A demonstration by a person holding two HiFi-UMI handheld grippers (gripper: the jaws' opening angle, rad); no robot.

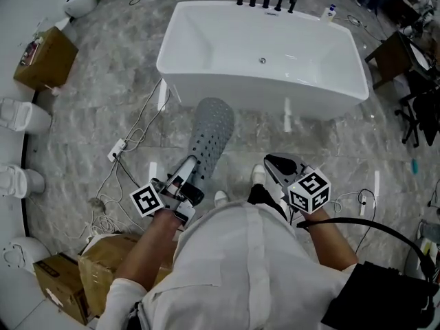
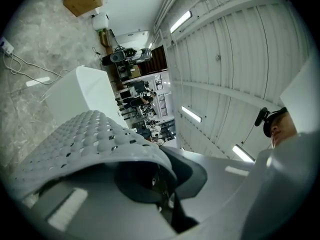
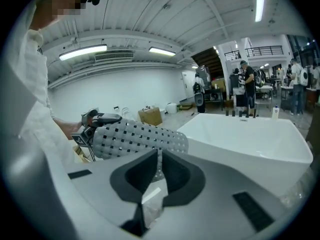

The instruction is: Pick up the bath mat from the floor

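Surrounding a white bathtub (image 1: 275,91), grey marbled floor (image 1: 103,108) lies beneath the bath mat (image 1: 210,133).

A workshop hall is indicated: a freestanding bathtub (image 1: 261,53) is set among loose cables (image 1: 130,143) and cardboard boxes (image 1: 45,57) under strip lights (image 3: 82,52).

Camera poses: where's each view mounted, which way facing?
Head view: on the head, steeply down at bathtub; shows shirt, left hand-held gripper, right hand-held gripper.
Left gripper view: on the left hand-held gripper, tilted up at ceiling, jaws shut on bath mat; shirt right.
Right gripper view: on the right hand-held gripper, level toward bathtub; shirt left.
Shared: bath mat and bathtub in all.
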